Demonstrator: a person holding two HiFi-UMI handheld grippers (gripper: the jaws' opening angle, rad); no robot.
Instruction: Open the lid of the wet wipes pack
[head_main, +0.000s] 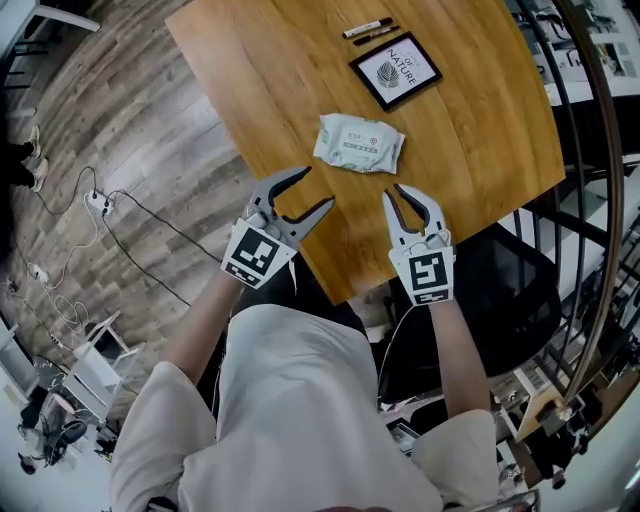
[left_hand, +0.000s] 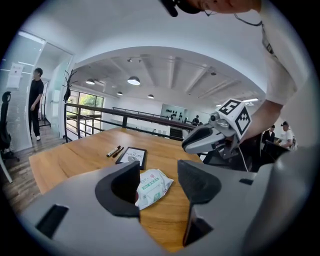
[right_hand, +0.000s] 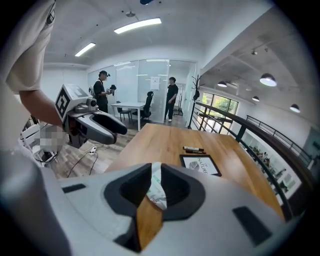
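Observation:
The wet wipes pack (head_main: 359, 143), white and pale green, lies flat on the wooden table (head_main: 480, 150) with its lid down. Both grippers hover near the table's front edge, short of the pack and apart from it. My left gripper (head_main: 318, 187) is open wide and empty; in its own view the pack (left_hand: 152, 187) shows between the jaws, farther off. My right gripper (head_main: 395, 192) stands with only a narrow gap and nothing in it. Through that slit a strip of the pack (right_hand: 156, 192) is visible. Each gripper appears in the other's view: right gripper (left_hand: 192, 142), left gripper (right_hand: 119, 134).
Beyond the pack lie a black-framed card (head_main: 395, 70) and two markers (head_main: 368, 30). A metal railing (head_main: 600, 200) curves along the right, with a black chair (head_main: 520, 290) below it. Cables and a power strip (head_main: 100, 205) lie on the floor at left. People stand in the background.

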